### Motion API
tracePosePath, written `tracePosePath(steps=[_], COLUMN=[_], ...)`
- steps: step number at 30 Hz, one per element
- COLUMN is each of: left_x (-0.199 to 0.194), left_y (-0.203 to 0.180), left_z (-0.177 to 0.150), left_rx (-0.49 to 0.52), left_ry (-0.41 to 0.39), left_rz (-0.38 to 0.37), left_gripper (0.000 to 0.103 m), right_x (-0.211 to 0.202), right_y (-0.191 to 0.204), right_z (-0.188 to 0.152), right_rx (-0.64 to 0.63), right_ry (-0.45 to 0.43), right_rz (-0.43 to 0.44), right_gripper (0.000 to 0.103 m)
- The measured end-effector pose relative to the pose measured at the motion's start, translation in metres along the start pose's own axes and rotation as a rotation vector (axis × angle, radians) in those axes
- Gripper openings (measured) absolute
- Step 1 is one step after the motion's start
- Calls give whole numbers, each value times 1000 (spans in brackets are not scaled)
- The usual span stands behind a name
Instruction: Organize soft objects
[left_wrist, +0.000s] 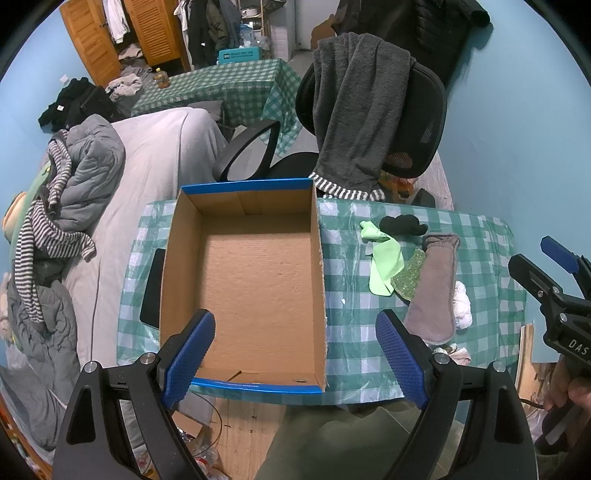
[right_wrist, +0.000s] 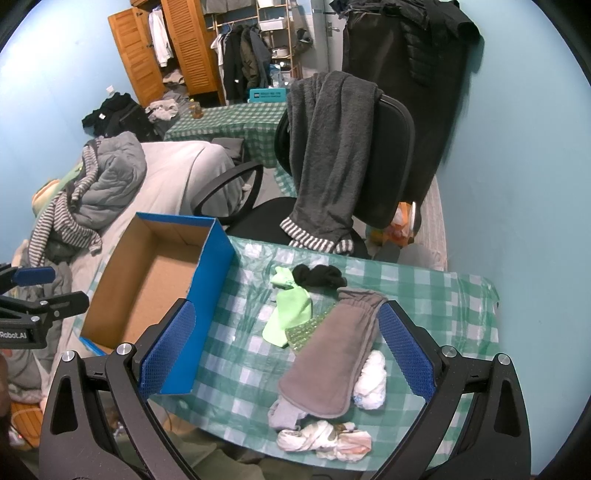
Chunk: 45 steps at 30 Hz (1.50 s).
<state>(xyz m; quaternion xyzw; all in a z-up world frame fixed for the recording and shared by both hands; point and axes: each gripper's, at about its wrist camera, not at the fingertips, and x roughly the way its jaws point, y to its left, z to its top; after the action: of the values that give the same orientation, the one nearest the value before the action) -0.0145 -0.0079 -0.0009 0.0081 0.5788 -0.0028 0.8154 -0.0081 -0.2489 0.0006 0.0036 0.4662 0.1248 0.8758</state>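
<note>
An empty cardboard box (left_wrist: 243, 280) with blue outer sides (right_wrist: 212, 295) stands on the left of the checked table (left_wrist: 351, 343). To its right lie soft items: a long grey cloth (right_wrist: 332, 347), a light green cloth (right_wrist: 290, 312), a glittery green piece (right_wrist: 306, 332), a black sock (right_wrist: 319, 277), a white bundle (right_wrist: 369, 380) and a patterned white bundle (right_wrist: 325, 439) at the near edge. My left gripper (left_wrist: 295, 354) hangs open over the box's near end. My right gripper (right_wrist: 288, 350) hangs open above the cloths, holding nothing.
A black office chair (right_wrist: 391, 158) draped with a dark grey towel (right_wrist: 328, 155) stands behind the table. A bed with grey bedding (left_wrist: 155, 155) lies to the left. A black flat object (left_wrist: 151, 291) lies left of the box. Blue wall on the right.
</note>
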Motion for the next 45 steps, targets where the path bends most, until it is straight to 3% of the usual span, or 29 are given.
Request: tracePosePath(steps=[33, 45], left_x=[2, 33], left_y=[-9, -24], left_z=[1, 22], left_rx=[12, 61], left_ry=[14, 64], left_rz=[-14, -45], left_gripper=[90, 90], right_x=[0, 16], right_y=[-3, -48], right_z=[-2, -16], right_rx=[2, 97], right_ry=[8, 94], right_rz=[0, -18], right_gripper=[100, 100])
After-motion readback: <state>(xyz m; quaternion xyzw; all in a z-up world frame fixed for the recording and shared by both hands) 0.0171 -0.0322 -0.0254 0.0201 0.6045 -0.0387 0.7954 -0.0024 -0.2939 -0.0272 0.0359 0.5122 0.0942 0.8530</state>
